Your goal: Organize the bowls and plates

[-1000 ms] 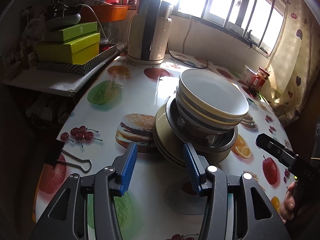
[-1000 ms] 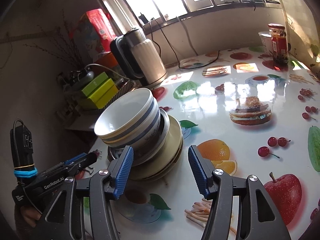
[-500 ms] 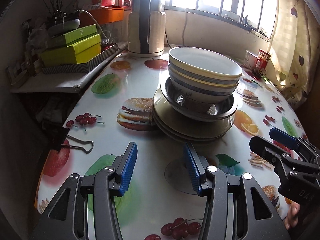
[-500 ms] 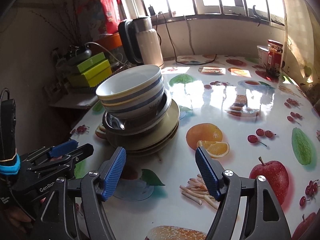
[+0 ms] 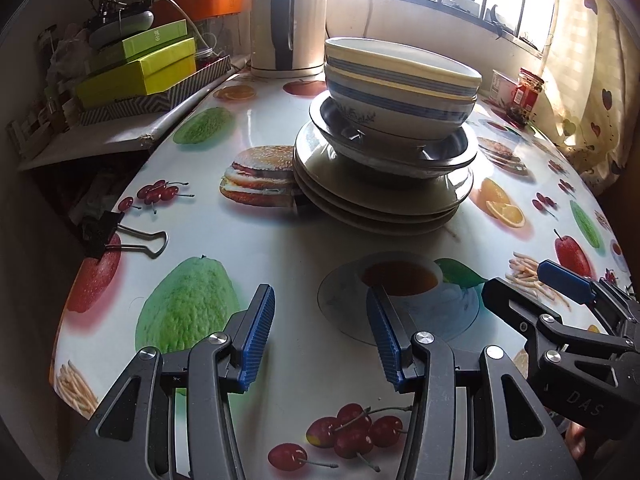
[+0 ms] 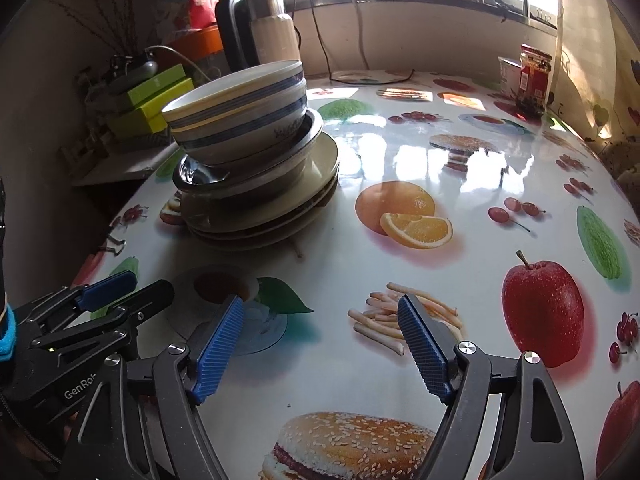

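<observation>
One stack stands on the fruit-print table. White bowls with blue bands [image 5: 400, 92] [image 6: 240, 120] sit nested in a metal dish [image 5: 448, 158] [image 6: 224, 170], on several cream plates [image 5: 384, 208] [image 6: 280, 200]. My left gripper [image 5: 320, 324] is open and empty, near the table's front edge, well short of the stack. My right gripper [image 6: 320, 328] is open and empty, to the right of the left one and short of the stack. Each gripper shows in the other's view: the right one [image 5: 532, 288], the left one [image 6: 132, 288].
An electric kettle [image 5: 286, 20] stands behind the stack, with its cord along the wall. Green boxes [image 5: 140, 68] sit on a side shelf at the left. A black binder clip [image 5: 108, 232] lies at the table's left edge. A red jar [image 6: 534, 80] stands far right.
Both grippers have pulled back from the stack toward the table's front edge and dropped lower. Both stayed open and empty. The stack has not moved.
</observation>
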